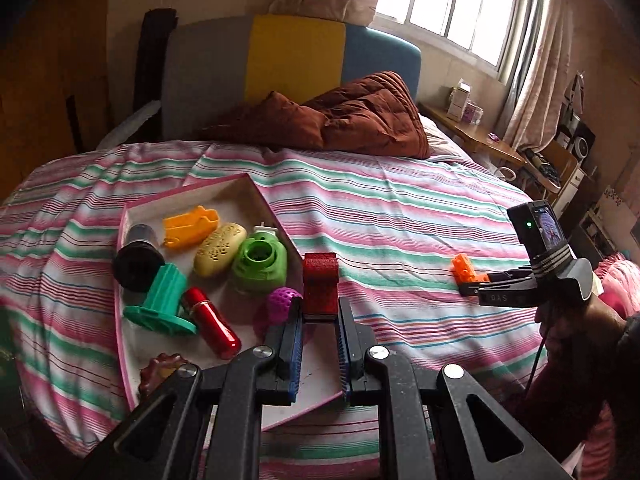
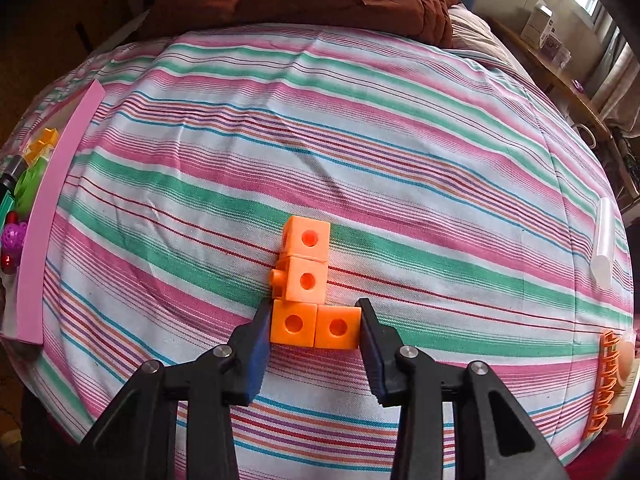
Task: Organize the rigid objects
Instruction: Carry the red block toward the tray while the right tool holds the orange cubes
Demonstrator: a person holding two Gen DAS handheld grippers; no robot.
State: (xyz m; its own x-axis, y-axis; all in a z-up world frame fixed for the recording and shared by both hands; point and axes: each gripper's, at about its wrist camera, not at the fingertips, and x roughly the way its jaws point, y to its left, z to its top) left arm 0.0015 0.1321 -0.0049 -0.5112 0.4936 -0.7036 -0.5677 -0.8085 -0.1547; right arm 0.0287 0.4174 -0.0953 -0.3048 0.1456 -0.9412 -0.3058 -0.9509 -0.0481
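My left gripper [image 1: 320,312] is shut on a red textured block [image 1: 320,285] and holds it above the right edge of a pink-rimmed tray [image 1: 256,196]. The tray holds an orange toy [image 1: 191,226], a yellow oval [image 1: 220,249], a green round piece [image 1: 260,266], a teal stand [image 1: 164,300], a red cylinder [image 1: 212,322], a black cylinder [image 1: 138,260] and a purple ball [image 1: 282,304]. My right gripper [image 2: 316,326] is closed around the base of an L-shaped orange cube cluster [image 2: 306,280] lying on the striped bed; it also shows in the left wrist view [image 1: 464,266].
A brown quilt [image 1: 348,116] lies at the head of the bed. A translucent tube [image 2: 604,244] and an orange rack [image 2: 602,384] lie at the bed's right edge. The tray's pink rim [image 2: 60,208] is far left. A wooden side table [image 1: 472,132] stands by the window.
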